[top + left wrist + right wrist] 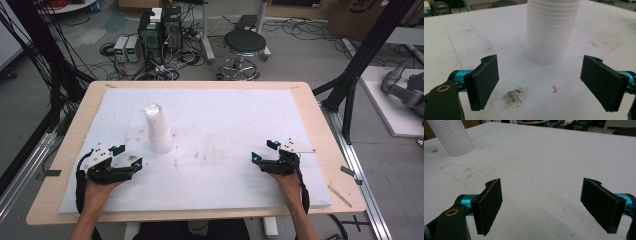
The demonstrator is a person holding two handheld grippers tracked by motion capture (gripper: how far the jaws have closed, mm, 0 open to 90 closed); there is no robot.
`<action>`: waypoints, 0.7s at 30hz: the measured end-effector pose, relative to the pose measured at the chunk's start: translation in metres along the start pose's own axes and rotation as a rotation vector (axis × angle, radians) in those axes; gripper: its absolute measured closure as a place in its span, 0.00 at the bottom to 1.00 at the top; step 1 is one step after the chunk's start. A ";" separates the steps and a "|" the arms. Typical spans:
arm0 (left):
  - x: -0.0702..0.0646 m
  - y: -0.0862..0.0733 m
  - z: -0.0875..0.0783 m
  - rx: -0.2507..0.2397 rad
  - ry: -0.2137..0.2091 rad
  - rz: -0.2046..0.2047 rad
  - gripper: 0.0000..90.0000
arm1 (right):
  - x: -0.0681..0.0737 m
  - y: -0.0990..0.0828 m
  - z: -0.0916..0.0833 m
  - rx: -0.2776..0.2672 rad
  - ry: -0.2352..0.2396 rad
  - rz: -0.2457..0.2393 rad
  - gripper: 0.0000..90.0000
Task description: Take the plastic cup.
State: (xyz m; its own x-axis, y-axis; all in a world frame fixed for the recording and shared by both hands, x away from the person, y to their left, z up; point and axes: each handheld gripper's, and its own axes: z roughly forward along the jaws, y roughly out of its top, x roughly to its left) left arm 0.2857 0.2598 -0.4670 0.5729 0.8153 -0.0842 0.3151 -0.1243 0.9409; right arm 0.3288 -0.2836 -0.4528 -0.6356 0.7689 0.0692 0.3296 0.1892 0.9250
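Left gripper view: ribbed white cup stack (550,30) (tapered, glossy plastic).

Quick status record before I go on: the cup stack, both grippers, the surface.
cup stack: white stack of cups, rims down on the mat, upright, left of centre
left gripper: open, nothing between the jaws, facing the stack, apart from it
right gripper: open, nothing between the jaws, at the mat's right side, far from the stack
surface: white foam mat on a wooden table, stained, with a dark smudge before the stack
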 end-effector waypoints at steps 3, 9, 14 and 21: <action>0.001 0.000 -0.001 -0.010 0.001 -0.008 0.17 | 0.000 0.000 -0.001 -0.005 0.005 0.007 0.19; 0.001 -0.001 -0.002 -0.024 -0.001 -0.006 0.17 | 0.000 0.000 0.001 0.013 0.008 0.006 0.19; 0.001 -0.001 -0.002 -0.024 -0.001 -0.007 0.17 | 0.001 0.001 0.002 0.024 0.003 -0.006 0.19; 0.001 -0.001 -0.002 -0.024 -0.004 -0.013 0.17 | 0.002 0.000 0.001 0.018 0.000 -0.018 0.19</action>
State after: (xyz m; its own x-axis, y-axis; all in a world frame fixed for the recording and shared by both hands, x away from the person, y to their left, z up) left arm 0.2846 0.2620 -0.4673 0.5720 0.8144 -0.0977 0.3040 -0.0999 0.9474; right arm 0.3284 -0.2808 -0.4527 -0.6418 0.7651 0.0531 0.3309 0.2139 0.9191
